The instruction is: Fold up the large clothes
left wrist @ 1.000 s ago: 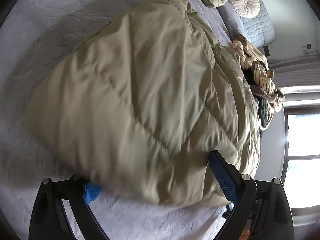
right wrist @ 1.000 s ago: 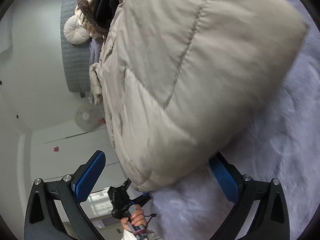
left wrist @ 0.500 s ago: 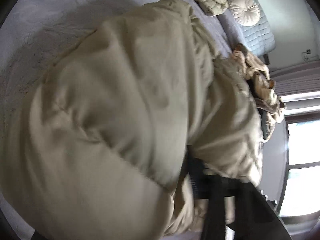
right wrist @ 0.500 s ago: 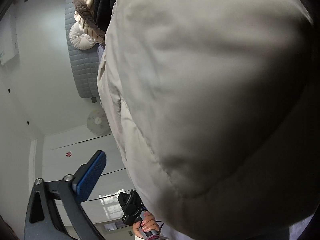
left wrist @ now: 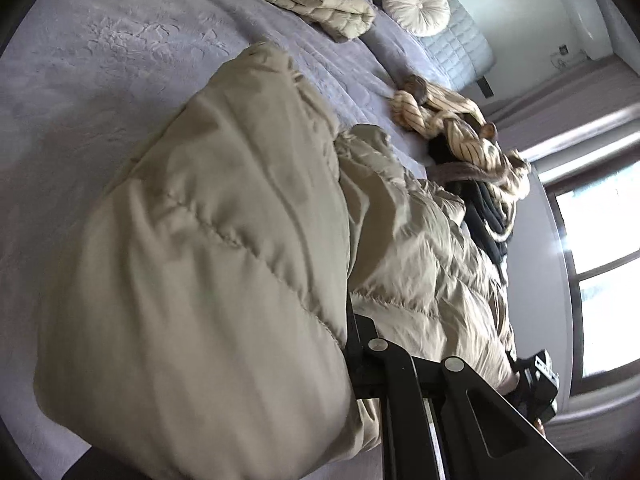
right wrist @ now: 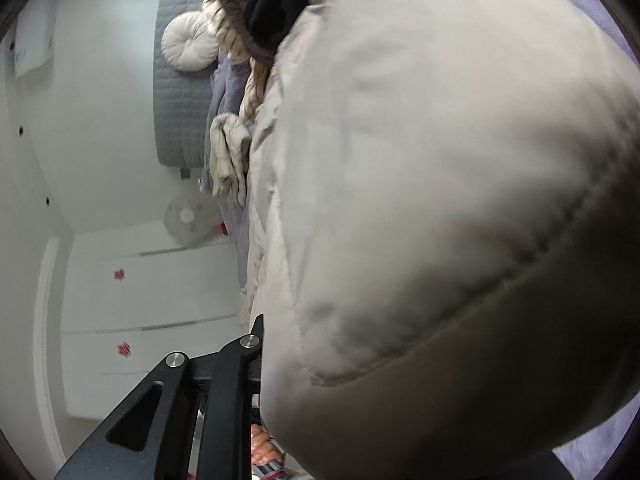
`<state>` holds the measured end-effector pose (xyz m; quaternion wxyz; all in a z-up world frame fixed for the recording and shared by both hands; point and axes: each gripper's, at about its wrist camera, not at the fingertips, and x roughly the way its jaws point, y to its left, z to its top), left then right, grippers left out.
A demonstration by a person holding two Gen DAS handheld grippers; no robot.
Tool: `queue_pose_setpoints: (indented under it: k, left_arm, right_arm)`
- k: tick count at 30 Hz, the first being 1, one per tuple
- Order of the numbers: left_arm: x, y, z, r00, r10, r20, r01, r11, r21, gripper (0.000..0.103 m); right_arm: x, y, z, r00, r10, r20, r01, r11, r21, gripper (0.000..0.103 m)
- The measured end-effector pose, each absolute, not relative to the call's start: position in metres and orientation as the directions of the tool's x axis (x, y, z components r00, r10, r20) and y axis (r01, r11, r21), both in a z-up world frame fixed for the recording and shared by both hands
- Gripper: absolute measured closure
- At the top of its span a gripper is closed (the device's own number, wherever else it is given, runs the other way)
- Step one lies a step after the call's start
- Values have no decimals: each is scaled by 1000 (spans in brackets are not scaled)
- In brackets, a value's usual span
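A large beige quilted puffer coat (left wrist: 224,240) lies on the lavender bedspread (left wrist: 100,60). In the left wrist view its near edge bulges over my left gripper (left wrist: 348,344), which is shut on the coat; only the right finger's black frame shows, the rest is buried in fabric. In the right wrist view the coat (right wrist: 440,200) fills most of the frame. My right gripper (right wrist: 264,344) is shut on the coat's edge, with one black finger showing at the lower left.
A folded beige quilted garment (left wrist: 320,0) and a round cream cushion (left wrist: 416,12) lie near the grey headboard. A heap of striped and black clothes (left wrist: 460,140) lies beyond the coat. A window (left wrist: 600,272) is at the right.
Both grippers were open around the coat's near edge a second ago. They have closed on it and lifted it, so the fabric now bulges over the fingers.
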<state>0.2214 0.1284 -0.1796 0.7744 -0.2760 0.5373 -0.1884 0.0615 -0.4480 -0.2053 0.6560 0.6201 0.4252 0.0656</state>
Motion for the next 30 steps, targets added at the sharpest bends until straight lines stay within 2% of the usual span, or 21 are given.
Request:
queue_pose_setpoints:
  k: [7,15,17,18,20,21,23,27,30]
  left_arm:
    - [153,153,-181,245,-595,-766,-2,790,-614,88]
    - [80,187,-205,108,-566,-817,-11,821,-571,88]
    - [73,189,-215,83,-541,-837,-28,838,-545,87]
    - [71,190,-218,74,-530,-845,-40,845,-534,83]
    - [71,188,-221,62,-488,-870,-53,869,-492,69]
    - [70,189,-219,57,-450,-891,-52,890,-452,56]
    - [67,194,-213,51,-412,-910,-30,910,-413,55]
    - [58,212,-187,49,-365,-930,25,931,-364,54]
    - [59,229,-167,91,-319,-943,17,948,-319,54]
  right_arm:
    - [4,-432,-188,564,652,-507,479,241,844,80]
    - [-63,-428,-206,512,668,-540,570,206,795,80]
    - [-67,-426,-215,499,661,-561,597,208,775,77]
    - [-66,-427,-218,492,658,-571,609,209,765,76]
    - [-64,-430,-217,468,653,-596,633,223,741,66]
    - [-62,-432,-214,450,653,-608,641,237,730,64]
    - [-58,-435,-205,403,656,-638,651,285,704,53]
    - [-61,-451,-178,315,612,-726,648,420,635,50]
    - [-70,-479,-155,288,475,-832,689,500,524,50]
